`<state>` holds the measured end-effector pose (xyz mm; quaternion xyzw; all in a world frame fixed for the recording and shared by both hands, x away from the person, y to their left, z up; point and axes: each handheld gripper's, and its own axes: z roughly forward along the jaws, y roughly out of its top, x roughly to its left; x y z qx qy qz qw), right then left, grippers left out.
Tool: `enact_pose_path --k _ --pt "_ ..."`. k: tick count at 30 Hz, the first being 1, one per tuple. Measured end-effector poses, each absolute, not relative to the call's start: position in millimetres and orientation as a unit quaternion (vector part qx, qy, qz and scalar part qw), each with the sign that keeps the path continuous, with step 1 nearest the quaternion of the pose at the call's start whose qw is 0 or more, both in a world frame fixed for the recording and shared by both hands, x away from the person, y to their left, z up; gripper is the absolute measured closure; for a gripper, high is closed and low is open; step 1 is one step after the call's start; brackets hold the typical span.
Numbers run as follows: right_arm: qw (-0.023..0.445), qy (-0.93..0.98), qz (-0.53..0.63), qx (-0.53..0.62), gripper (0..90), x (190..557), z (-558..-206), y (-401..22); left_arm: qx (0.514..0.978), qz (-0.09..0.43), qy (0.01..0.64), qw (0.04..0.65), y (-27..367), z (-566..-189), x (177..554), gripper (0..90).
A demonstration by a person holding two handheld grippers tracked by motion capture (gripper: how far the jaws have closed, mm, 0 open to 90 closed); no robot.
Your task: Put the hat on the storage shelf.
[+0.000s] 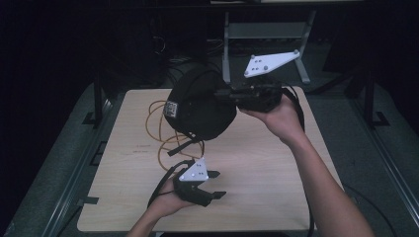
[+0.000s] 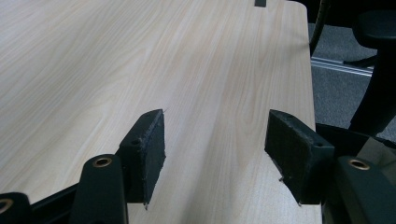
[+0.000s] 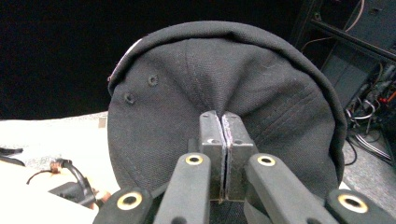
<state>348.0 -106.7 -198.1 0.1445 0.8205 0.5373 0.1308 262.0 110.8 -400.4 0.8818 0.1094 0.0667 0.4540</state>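
A black cap (image 1: 200,103) hangs in the air above the far half of the wooden table (image 1: 257,168). My right gripper (image 1: 225,94) is shut on the cap's fabric, pinching a fold of its crown (image 3: 223,119). The cap (image 3: 224,88) has small eyelets and stitched seams. My left gripper (image 1: 216,184) rests low near the table's front edge, open, with nothing between its pads (image 2: 148,144); bare wood lies under my left gripper (image 2: 215,140).
An orange cable (image 1: 160,136) loops on the table beneath and to the left of the cap. A metal stand (image 1: 264,32) rises behind the table. Dark floor and a chair base (image 2: 373,70) lie past the table's right edge.
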Motion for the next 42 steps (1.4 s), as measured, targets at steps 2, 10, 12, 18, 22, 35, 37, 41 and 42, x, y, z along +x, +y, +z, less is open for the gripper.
enact_pose_path --k 2,10,12,18,22,35,37,41,42 --pt "0.130 0.823 0.535 0.139 88.9 350 -195 -100 0.880 0.065 0.111 0.456 111 -400 262 37.6" --pt "0.124 0.835 0.521 0.125 88.9 357 -186 -74 0.879 0.062 0.117 0.459 112 -400 261 37.6" --pt "0.122 0.838 0.517 0.123 88.9 359 -185 -70 0.878 0.061 0.117 0.460 112 -400 261 37.7" --pt "0.115 0.845 0.510 0.116 88.9 366 -182 -54 0.877 0.061 0.117 0.462 112 -400 263 37.7" --pt "0.110 0.852 0.500 0.108 89.0 373 -180 -39 0.877 0.062 0.115 0.462 112 -398 264 37.7" --pt "0.092 0.867 0.479 0.104 89.0 394 -181 3 0.887 0.073 0.098 0.446 109 -400 261 37.8" --pt "0.092 0.868 0.477 0.103 89.0 396 -182 6 0.887 0.072 0.098 0.445 109 -401 260 37.8" --pt "0.090 0.873 0.467 0.106 89.1 403 -187 20 0.884 0.071 0.103 0.451 109 -401 259 37.9" --pt "0.089 0.876 0.462 0.110 89.1 405 -188 27 0.883 0.071 0.101 0.452 109 -400 259 37.9"
